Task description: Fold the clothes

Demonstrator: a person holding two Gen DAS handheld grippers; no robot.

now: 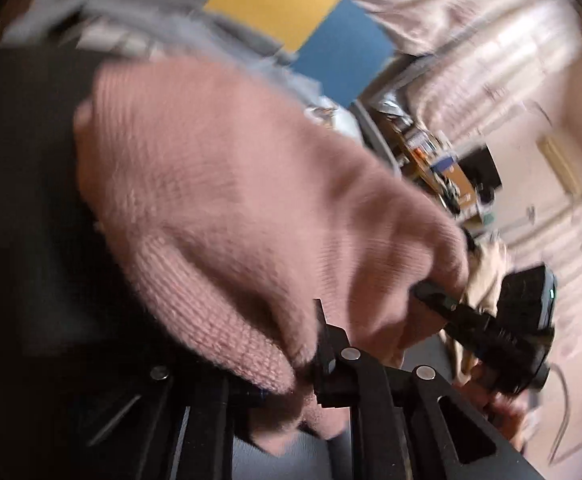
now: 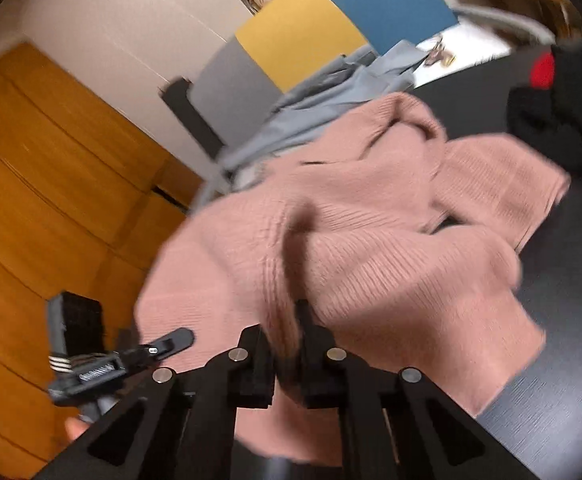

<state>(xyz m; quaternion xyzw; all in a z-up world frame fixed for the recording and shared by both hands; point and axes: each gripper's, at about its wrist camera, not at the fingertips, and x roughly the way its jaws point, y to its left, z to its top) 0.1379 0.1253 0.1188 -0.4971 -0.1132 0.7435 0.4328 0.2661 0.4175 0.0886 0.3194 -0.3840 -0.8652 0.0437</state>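
Observation:
A pink knitted sweater (image 1: 227,184) fills the left wrist view; it also shows in the right wrist view (image 2: 371,240), bunched and lifted over a dark table (image 2: 563,400). My left gripper (image 1: 311,364) is shut on a fold of the sweater. My right gripper (image 2: 287,344) is shut on another fold of it. The right gripper also shows in the left wrist view (image 1: 443,300), pinching the sweater's far edge. The left gripper shows in the right wrist view (image 2: 179,338) at the sweater's left edge.
A grey garment (image 2: 331,96) lies behind the sweater. A black garment with a red patch (image 2: 551,96) lies at the right of the table. Yellow and blue panels (image 2: 331,28) stand behind. A wooden floor (image 2: 51,200) lies to the left.

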